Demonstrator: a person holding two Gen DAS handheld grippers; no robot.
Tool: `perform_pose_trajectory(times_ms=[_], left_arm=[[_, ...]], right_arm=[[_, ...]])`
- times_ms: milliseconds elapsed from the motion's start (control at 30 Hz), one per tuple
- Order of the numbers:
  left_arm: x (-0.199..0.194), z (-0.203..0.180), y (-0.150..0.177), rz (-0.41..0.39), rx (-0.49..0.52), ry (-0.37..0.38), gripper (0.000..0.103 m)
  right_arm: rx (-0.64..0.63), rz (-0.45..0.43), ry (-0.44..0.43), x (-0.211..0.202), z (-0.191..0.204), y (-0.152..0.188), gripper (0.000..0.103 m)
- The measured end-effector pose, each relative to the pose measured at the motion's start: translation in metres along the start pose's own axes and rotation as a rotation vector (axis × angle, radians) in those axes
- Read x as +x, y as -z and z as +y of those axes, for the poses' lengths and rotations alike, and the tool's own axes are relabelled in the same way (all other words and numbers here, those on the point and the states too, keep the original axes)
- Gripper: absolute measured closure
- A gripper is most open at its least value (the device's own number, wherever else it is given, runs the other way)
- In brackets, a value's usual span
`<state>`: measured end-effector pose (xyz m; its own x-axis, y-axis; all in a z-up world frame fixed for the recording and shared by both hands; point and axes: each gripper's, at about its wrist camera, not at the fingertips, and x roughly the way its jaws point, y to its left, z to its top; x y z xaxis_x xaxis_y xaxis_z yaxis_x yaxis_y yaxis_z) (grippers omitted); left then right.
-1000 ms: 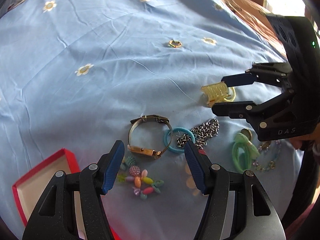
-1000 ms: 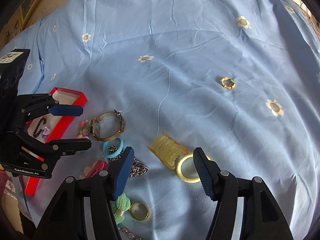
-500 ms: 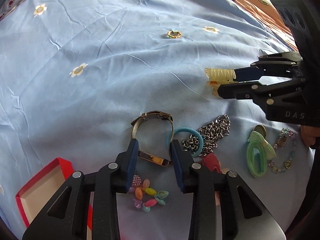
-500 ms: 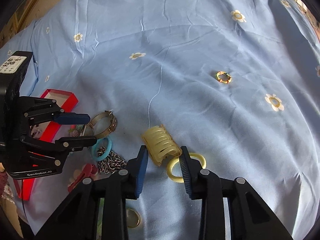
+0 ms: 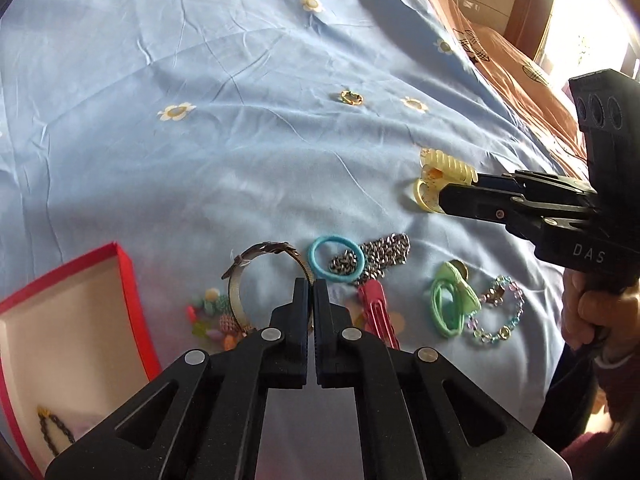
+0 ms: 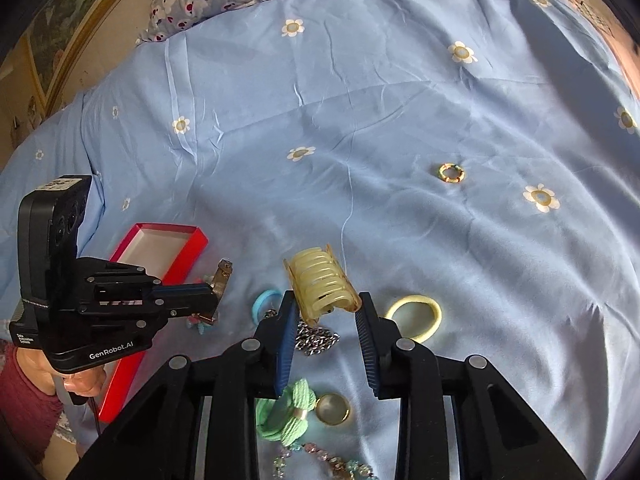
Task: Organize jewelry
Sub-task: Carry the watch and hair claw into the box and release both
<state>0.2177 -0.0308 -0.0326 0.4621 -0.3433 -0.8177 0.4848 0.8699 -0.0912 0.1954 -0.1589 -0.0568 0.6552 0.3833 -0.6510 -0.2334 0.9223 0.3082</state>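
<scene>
- Red cardboard box [image 5: 128, 280] lies open at the far left on the blue daisy-print bedsheet [image 5: 200, 168], a dark beaded strand [image 5: 52, 436] resting in its near corner.
- Just right of the box, the left gripper [image 5: 311, 292] has its jaws pressed together on the gold mesh band of a wristwatch [image 5: 236, 280]; in the right wrist view the watch clasp [image 6: 222, 276] sticks up past the fingertips.
- Pastel bead bracelet [image 5: 208, 320] sits under the watch, touching it.
- Turquoise hair tie [image 5: 336, 258] lies beside the watch, overlapping a silver chain [image 5: 384, 252]; a red hair clip [image 5: 378, 312] lies just near of the chain.
- Green knotted hair tie [image 5: 452, 304] sits further right, touching a gold-rimmed ring [image 6: 334, 408] and beside a crystal bead bracelet [image 5: 500, 312].
- Right gripper [image 6: 328, 308] is clamped on a translucent yellow claw clip [image 6: 322, 284], held tilted above the sheet, its fingers [image 6: 288, 332] pinching the clip's base.
- Pale yellow hair tie [image 6: 416, 316] lies on the sheet just right of that gripper.
- Small multicoloured ring [image 6: 451, 172] lies alone, well apart from the rest.
</scene>
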Motion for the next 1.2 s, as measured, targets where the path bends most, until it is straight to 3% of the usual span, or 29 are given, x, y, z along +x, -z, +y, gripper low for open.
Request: perform_pose_trajectory(times_ms=[333,600,1200], left_arm=[[-0.045,0.007,0.02,-0.086,-0.088,0.01,0.102],[-0.085,0.028,0.033,-0.147,-0.142,-0.038,0.102],[-0.128,0.106,0.085,-0.161,-0.293,-0.178,0.102]], right_arm=[[-0.002,0.001,-0.049,-0.006,0.024,0.009,0.075],[-0.03,0.005,-0.096,-0.003,0.052,0.01,0.076],[-0.152,0.046,-0.226,0.036,0.145,-0.001,0.076]])
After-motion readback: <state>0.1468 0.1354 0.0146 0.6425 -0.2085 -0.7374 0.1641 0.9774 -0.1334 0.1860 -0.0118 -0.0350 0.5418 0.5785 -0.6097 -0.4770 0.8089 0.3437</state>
